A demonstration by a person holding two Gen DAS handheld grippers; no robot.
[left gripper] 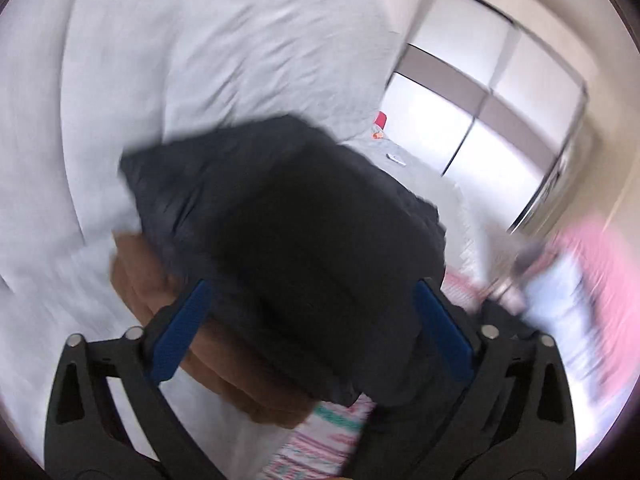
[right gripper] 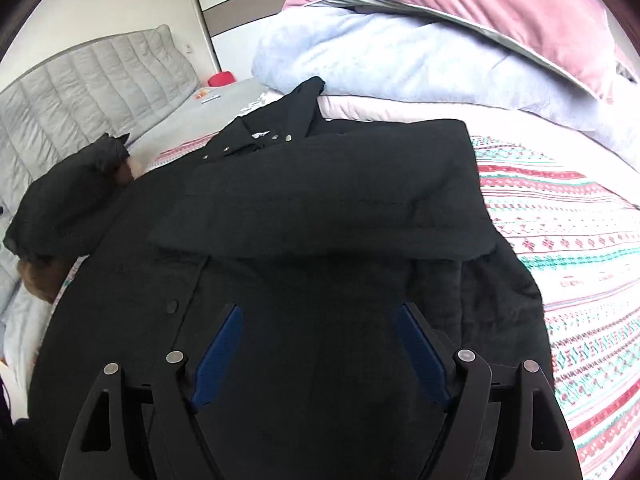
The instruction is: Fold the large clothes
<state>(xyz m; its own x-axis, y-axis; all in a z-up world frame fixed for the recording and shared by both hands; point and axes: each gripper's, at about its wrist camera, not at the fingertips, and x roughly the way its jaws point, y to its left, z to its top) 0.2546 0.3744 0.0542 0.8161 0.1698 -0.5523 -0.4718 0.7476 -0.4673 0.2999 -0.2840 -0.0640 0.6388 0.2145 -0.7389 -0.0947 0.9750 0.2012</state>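
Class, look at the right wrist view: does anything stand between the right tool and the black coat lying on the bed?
Nothing visible does. The right tool hangs open directly over the black coat, with only dark fabric showing between its blue pads. The heaped pale blue blanket and pink duvet lie beyond the coat, not in the way.

Home bedroom, padded grey headboard [right gripper: 92, 80], patterned bedsheet [right gripper: 568, 240], heaped duvets [right gripper: 400, 52], sliding wardrobe doors [left gripper: 492, 92]

A dark coat [right gripper: 320, 208] with snap buttons lies partly folded on the patterned bedspread [right gripper: 568, 240].
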